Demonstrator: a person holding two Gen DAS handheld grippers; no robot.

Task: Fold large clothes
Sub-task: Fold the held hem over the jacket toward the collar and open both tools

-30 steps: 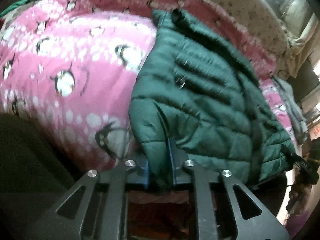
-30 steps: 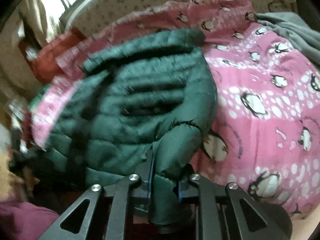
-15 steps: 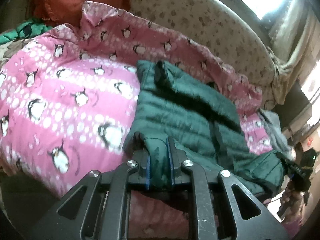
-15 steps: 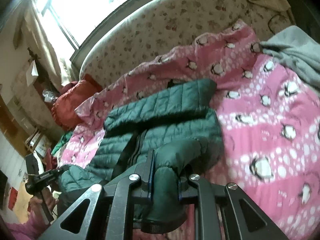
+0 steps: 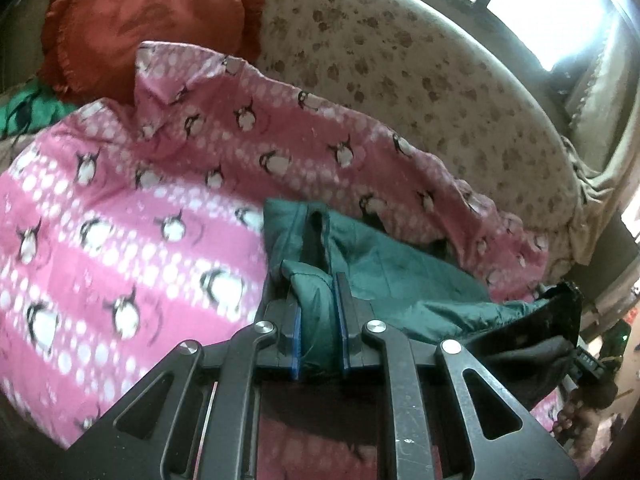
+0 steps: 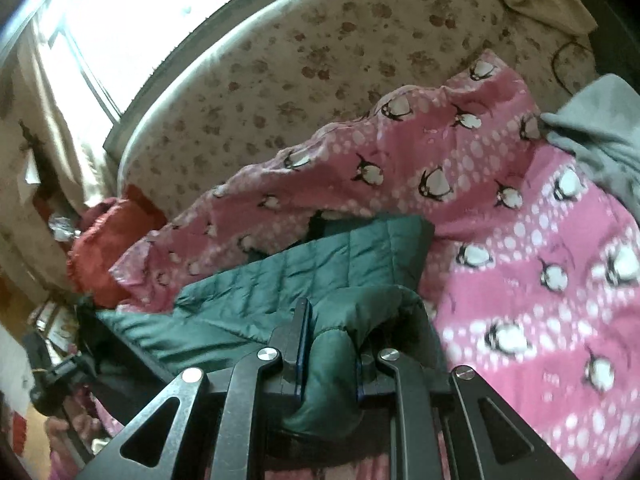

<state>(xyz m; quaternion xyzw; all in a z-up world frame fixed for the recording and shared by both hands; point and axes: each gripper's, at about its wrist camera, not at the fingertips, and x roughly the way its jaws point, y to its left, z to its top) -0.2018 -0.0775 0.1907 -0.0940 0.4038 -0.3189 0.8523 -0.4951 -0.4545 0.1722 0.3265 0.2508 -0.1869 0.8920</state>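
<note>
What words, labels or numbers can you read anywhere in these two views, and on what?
None can be read.
The pink blanket carries only penguin pictures and white dots.
The green jacket shows no label.
The dark device at the left view's right edge bears marks too blurred to read.

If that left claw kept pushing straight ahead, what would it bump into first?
Likely more of the green puffer jacket it already pinches: the left gripper points along it. Beyond lie the pink penguin blanket and the sofa back; depth is uncertain.
</note>
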